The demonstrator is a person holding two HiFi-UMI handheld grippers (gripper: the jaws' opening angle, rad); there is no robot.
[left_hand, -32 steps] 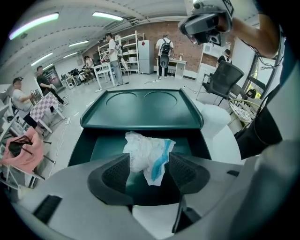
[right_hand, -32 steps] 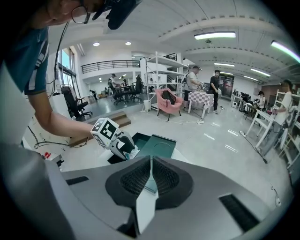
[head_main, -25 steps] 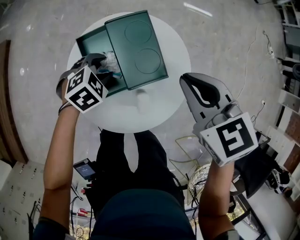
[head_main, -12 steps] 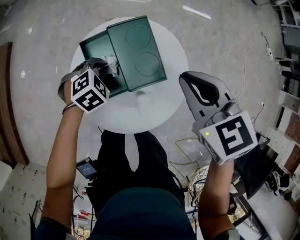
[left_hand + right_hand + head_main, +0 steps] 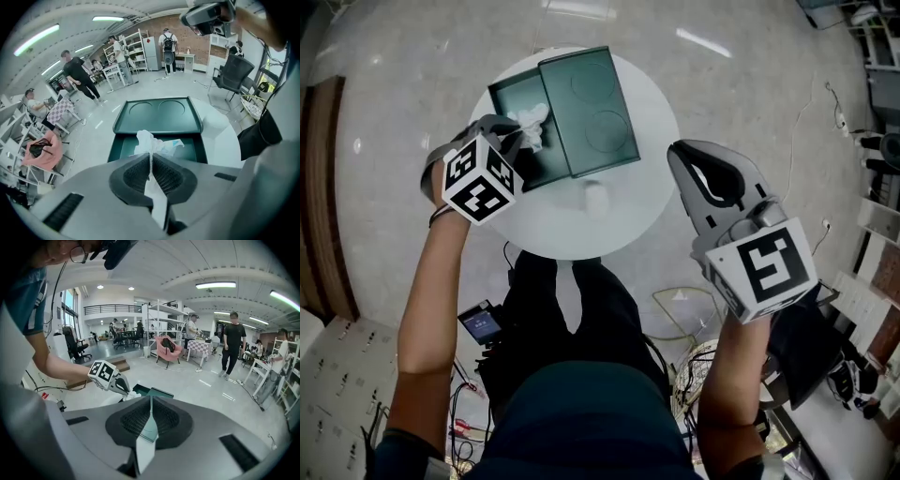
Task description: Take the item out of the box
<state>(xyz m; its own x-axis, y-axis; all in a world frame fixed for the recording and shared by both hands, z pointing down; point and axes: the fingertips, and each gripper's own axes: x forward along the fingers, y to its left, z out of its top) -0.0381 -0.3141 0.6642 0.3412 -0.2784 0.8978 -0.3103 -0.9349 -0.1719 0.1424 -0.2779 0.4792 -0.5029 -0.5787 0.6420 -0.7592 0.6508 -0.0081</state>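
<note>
Left gripper (image 5: 151, 164) was clamped on the crumpled white item (image 5: 531, 124), over the open half of the box (image 5: 502, 94) at the table's (image 5: 619, 225) far edge. Right gripper (image 5: 150, 420) hung closed and empty, off the right edge.

Bright ceiling lights (image 5: 33, 40) glare on the glossy floor (image 5: 750, 112); fisheye edges darken.
</note>
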